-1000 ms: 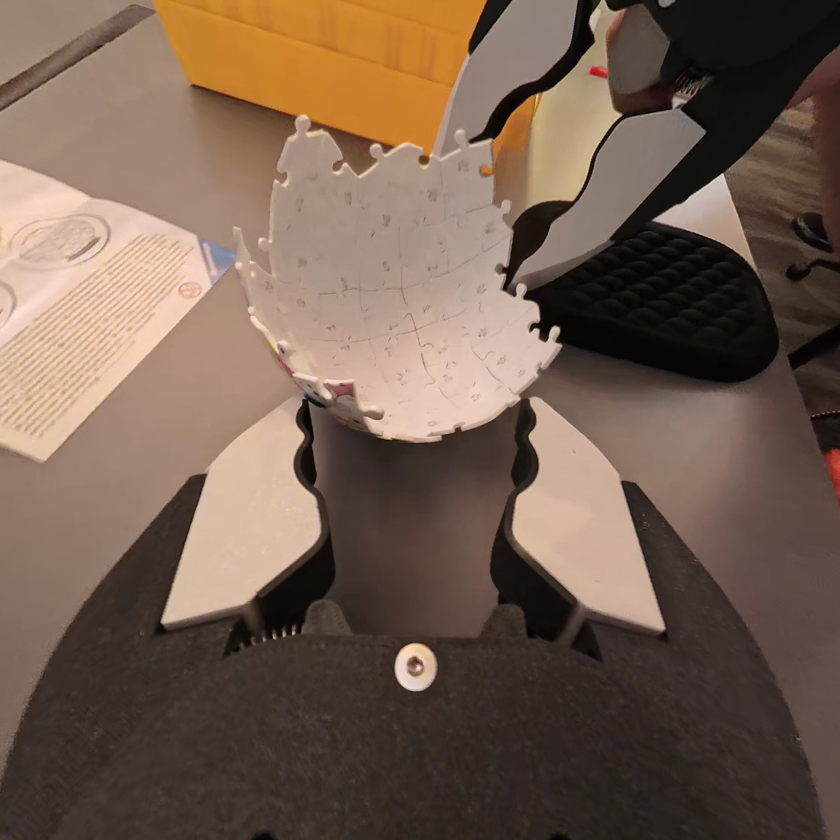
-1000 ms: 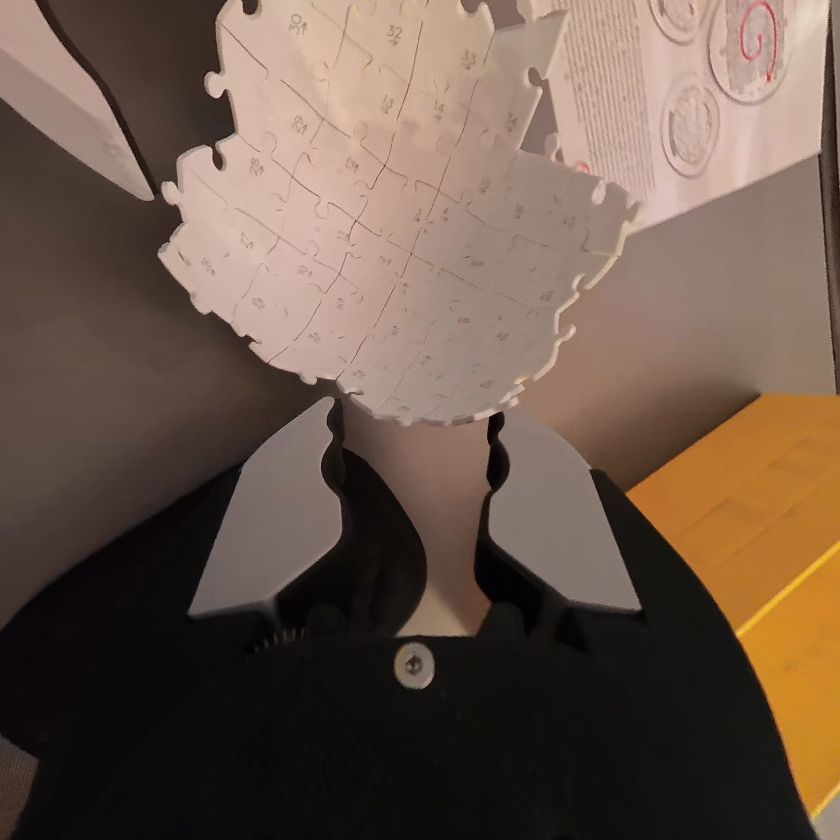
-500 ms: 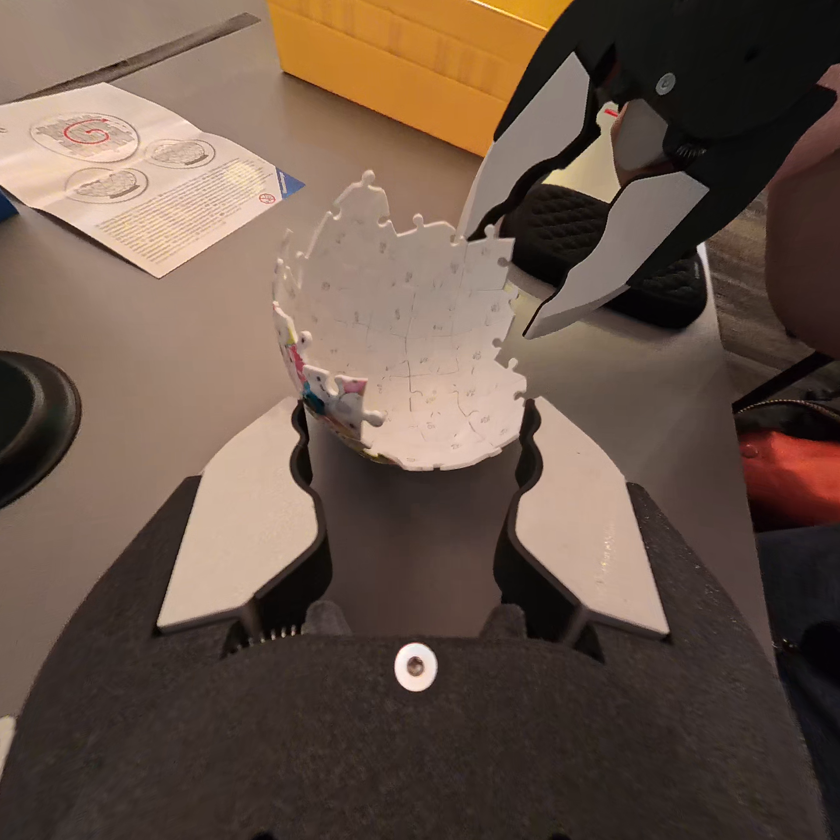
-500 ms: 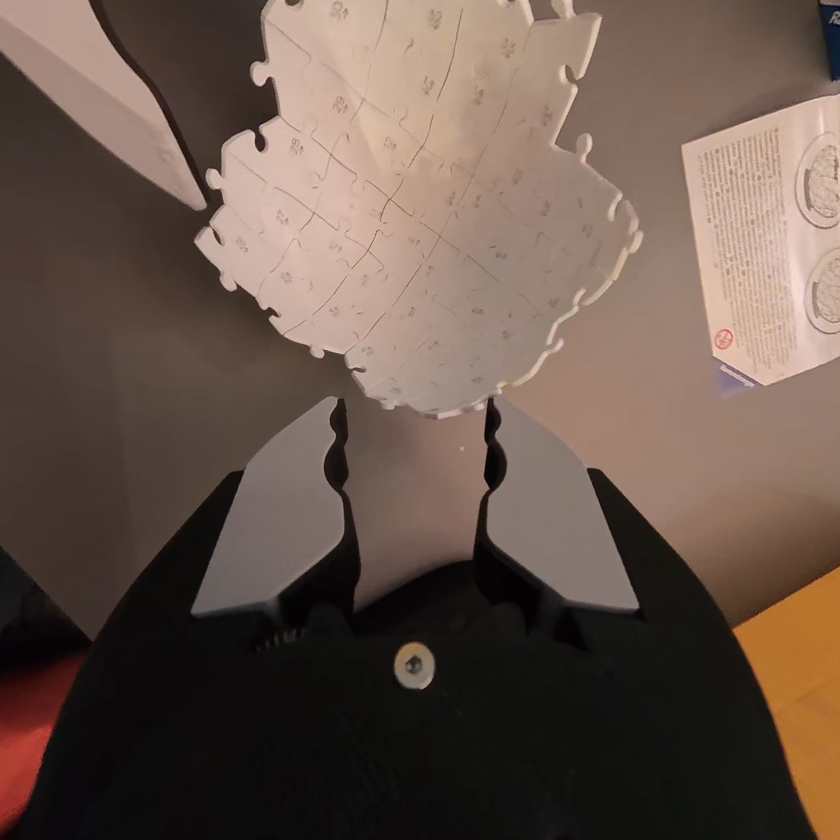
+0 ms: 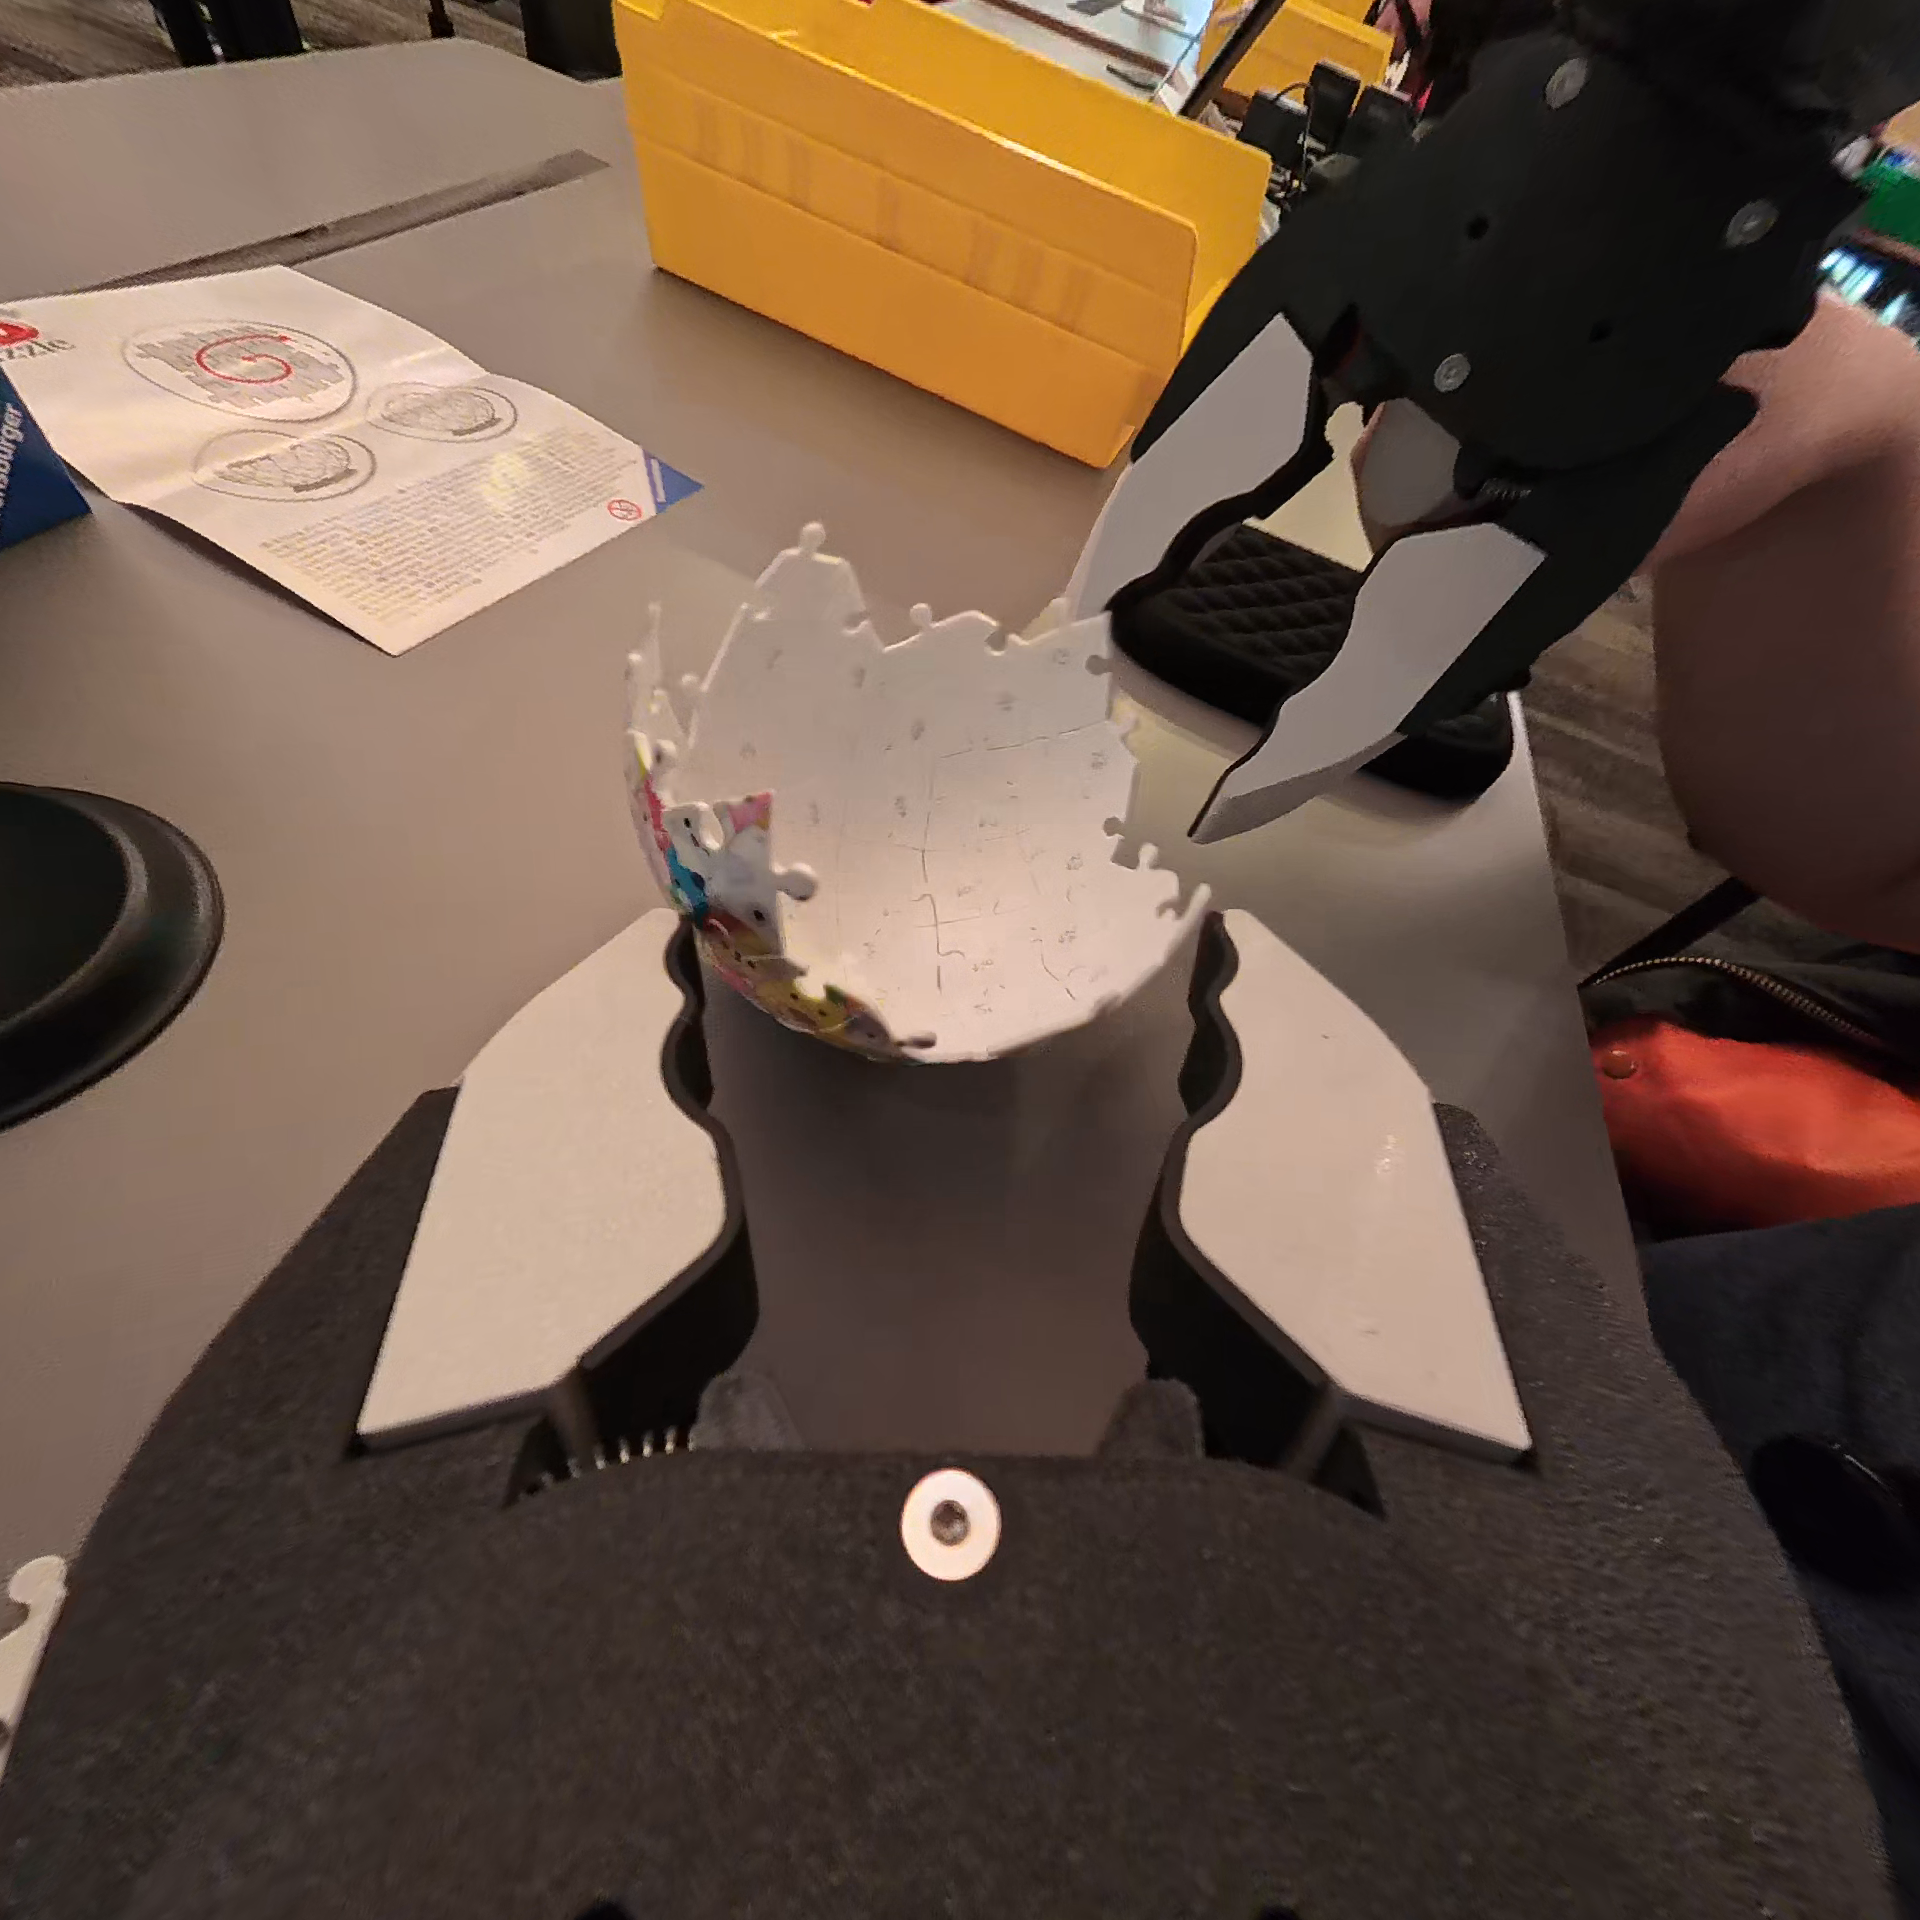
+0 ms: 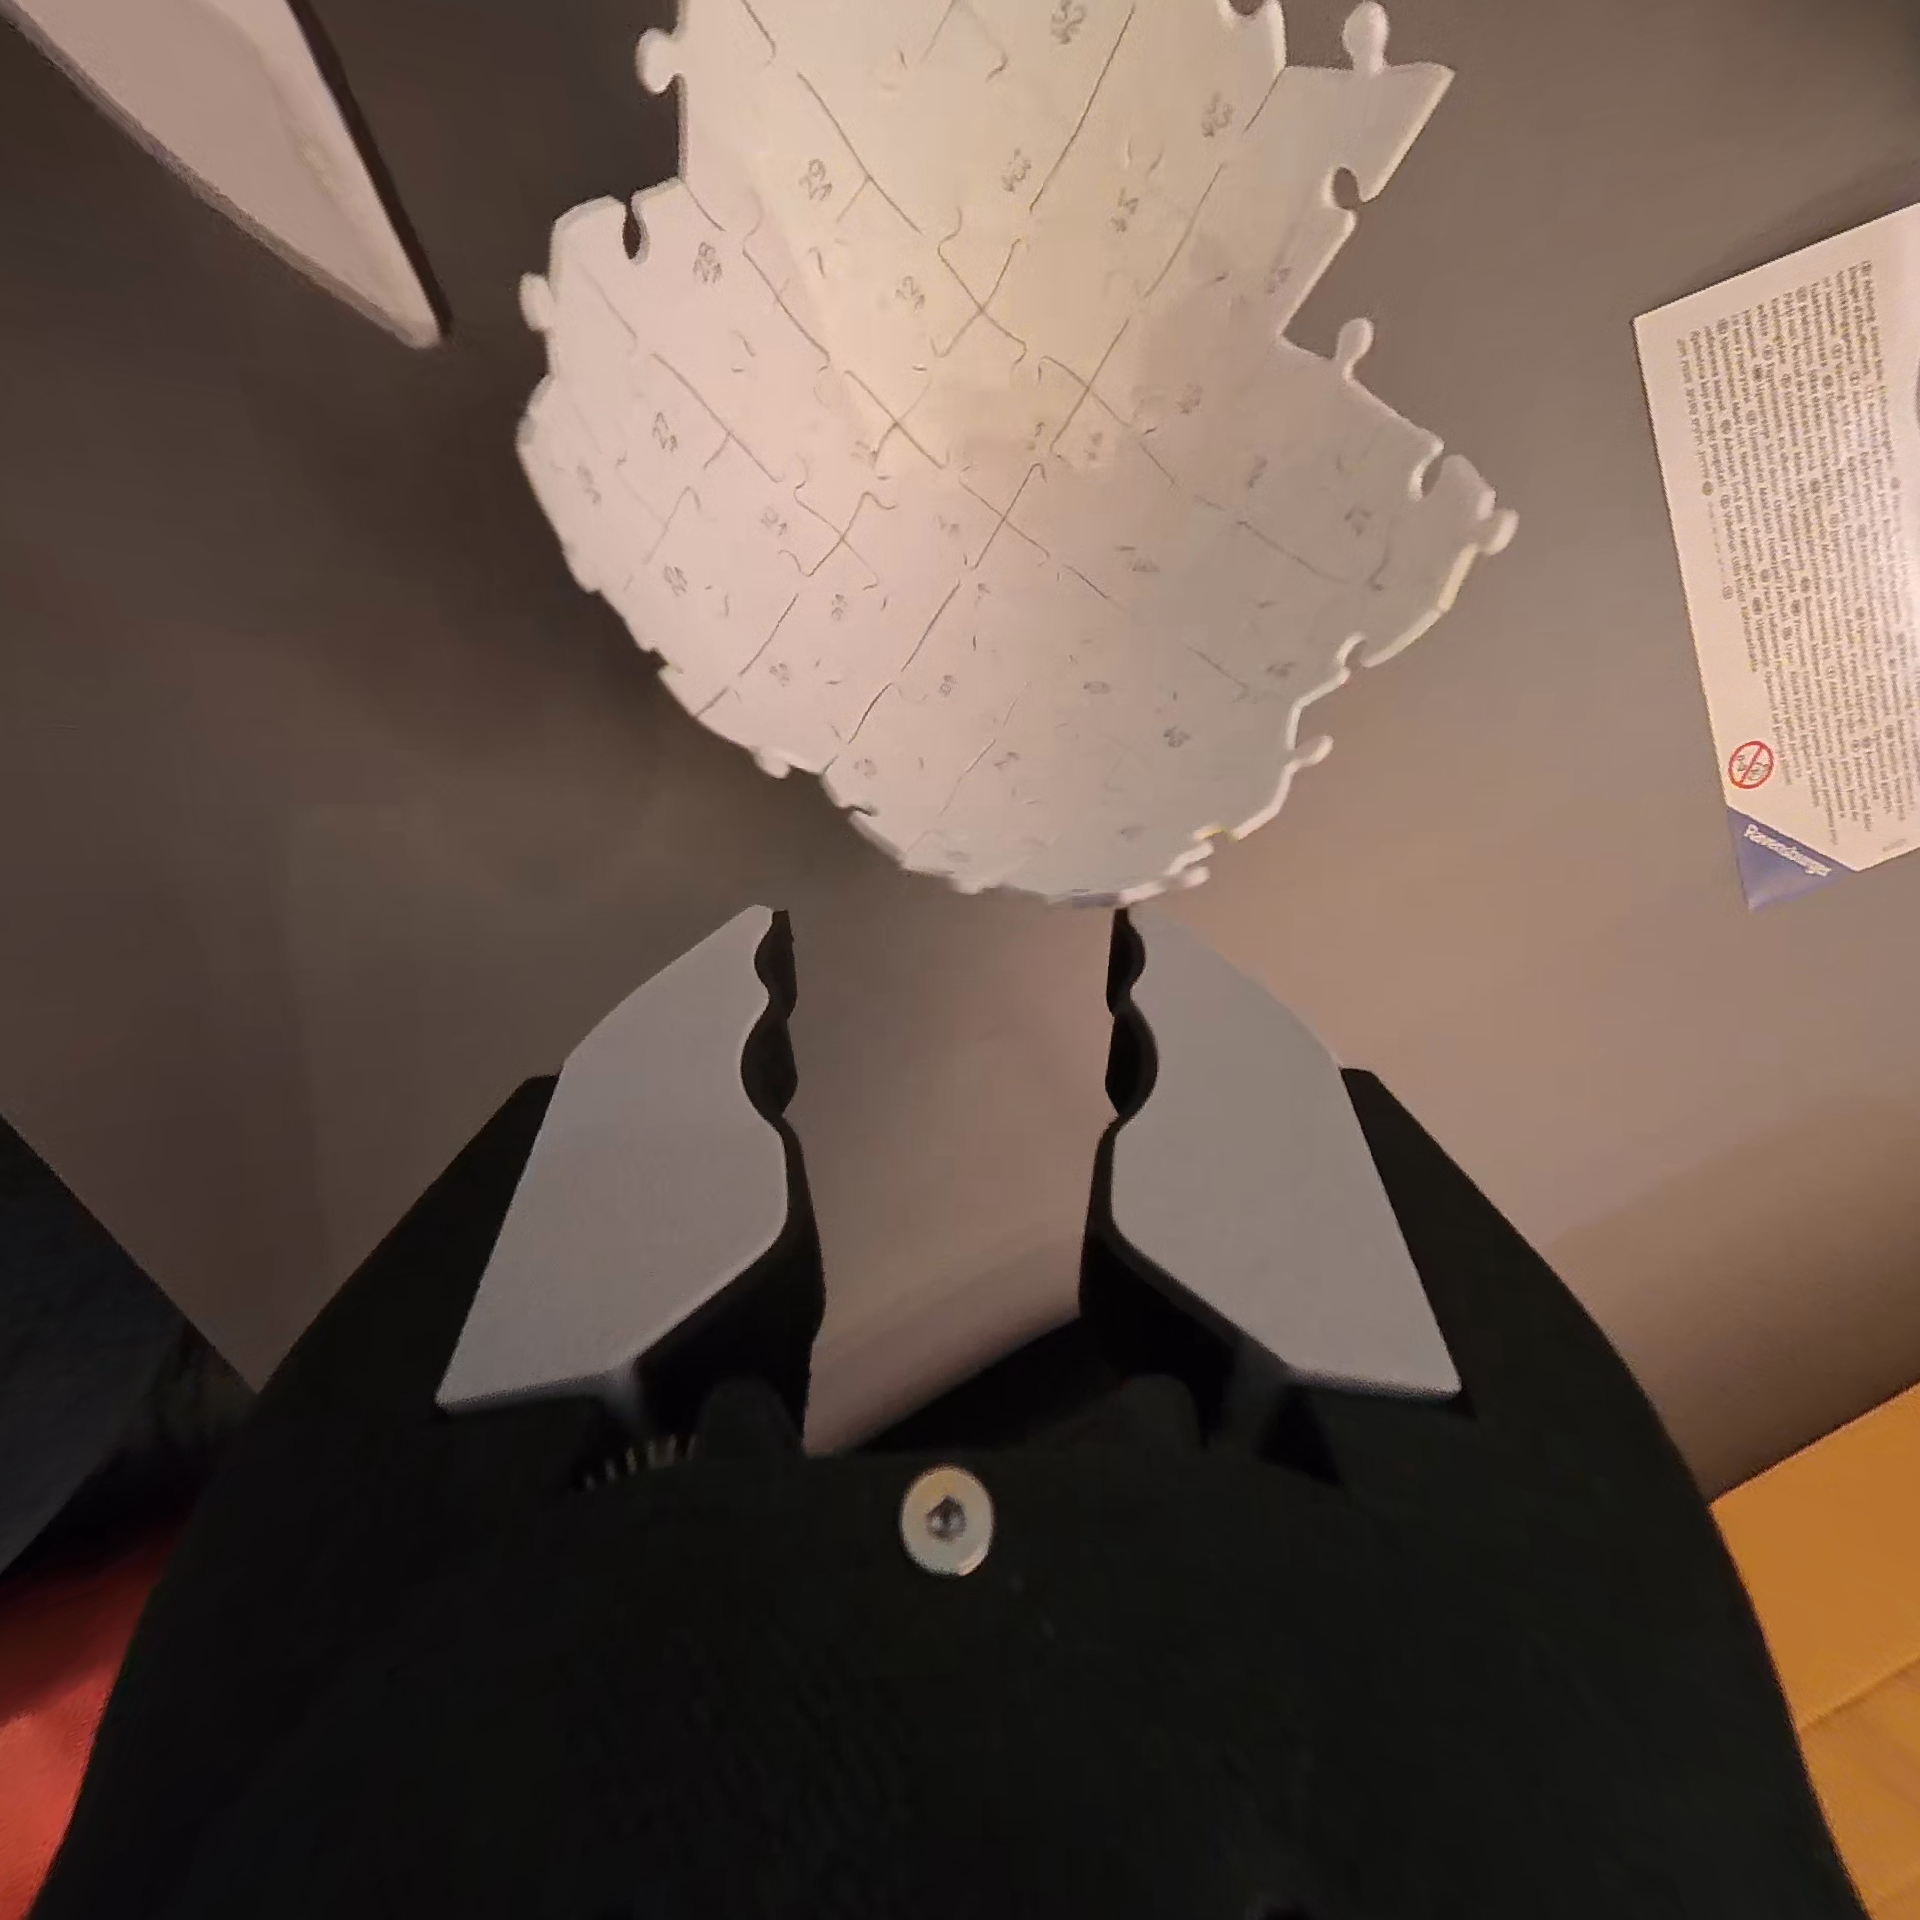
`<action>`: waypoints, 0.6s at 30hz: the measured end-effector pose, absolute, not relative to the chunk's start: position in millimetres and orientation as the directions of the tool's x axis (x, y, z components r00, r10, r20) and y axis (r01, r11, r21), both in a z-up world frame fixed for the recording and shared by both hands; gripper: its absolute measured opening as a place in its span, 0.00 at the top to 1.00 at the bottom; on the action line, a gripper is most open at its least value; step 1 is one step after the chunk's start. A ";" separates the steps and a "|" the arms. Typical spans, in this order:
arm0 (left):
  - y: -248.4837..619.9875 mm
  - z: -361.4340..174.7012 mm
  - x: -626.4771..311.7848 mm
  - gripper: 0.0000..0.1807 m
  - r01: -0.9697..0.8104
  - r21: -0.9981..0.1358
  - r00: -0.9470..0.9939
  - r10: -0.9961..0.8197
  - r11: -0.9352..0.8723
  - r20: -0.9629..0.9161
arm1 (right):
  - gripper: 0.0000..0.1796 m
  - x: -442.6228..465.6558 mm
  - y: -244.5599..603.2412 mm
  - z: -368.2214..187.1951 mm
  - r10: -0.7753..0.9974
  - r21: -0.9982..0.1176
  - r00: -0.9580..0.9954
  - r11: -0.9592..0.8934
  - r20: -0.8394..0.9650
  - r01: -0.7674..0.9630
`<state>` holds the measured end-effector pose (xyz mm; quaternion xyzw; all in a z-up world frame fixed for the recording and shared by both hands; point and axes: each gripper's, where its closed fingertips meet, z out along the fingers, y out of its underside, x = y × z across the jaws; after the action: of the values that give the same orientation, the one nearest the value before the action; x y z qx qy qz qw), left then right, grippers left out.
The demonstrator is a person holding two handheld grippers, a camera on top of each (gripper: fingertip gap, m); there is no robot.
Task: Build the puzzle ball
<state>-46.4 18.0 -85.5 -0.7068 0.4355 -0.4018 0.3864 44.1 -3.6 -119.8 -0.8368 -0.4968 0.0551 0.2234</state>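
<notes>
The half-built puzzle ball (image 5: pixel 935 831), bowl-like, is being rested on the counter (image 5: pixel 416 790). Both hand-held grippers, left (image 5: pixel 940 930) and right (image 6: pixel 945 920), are being held spread and have been drawn back; pieces are outstanding.

I count one partly built puzzle ball shell (image 5: pixel 935 831) near the tabletop's (image 5: pixel 416 810) right edge, and two grippers, left gripper (image 5: pixel 945 935) and right gripper (image 5: pixel 1143 717). One instruction sheet (image 5: pixel 343 447) lies toward the left edge. I count one yellow bin (image 5: pixel 914 229) at the far edge, one black cushion (image 5: pixel 1278 634) at the right edge, one loose piece (image 5: pixel 26 1621) at the near-left corner.
</notes>
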 end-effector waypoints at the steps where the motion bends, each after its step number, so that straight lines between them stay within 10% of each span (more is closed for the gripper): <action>1: 18.2 -83.2 -48.0 0.51 -0.292 -0.898 0.296 -0.924 -0.329 0.242 | 0.67 44.8 -3.3 -119.7 0.856 -0.428 0.499 -0.406 0.131 0.808; 18: -6.4 -89.6 -237.3 0.59 -0.447 -0.762 0.612 -0.782 -0.468 0.121 | 0.69 36.3 -1.0 -119.9 0.878 -0.448 0.463 -0.368 0.120 0.815</action>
<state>-237.3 -6.4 -89.6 -0.8239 0.3730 -0.2347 0.3563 36.3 -1.0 -119.9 -0.8242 -0.5134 0.0697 0.2283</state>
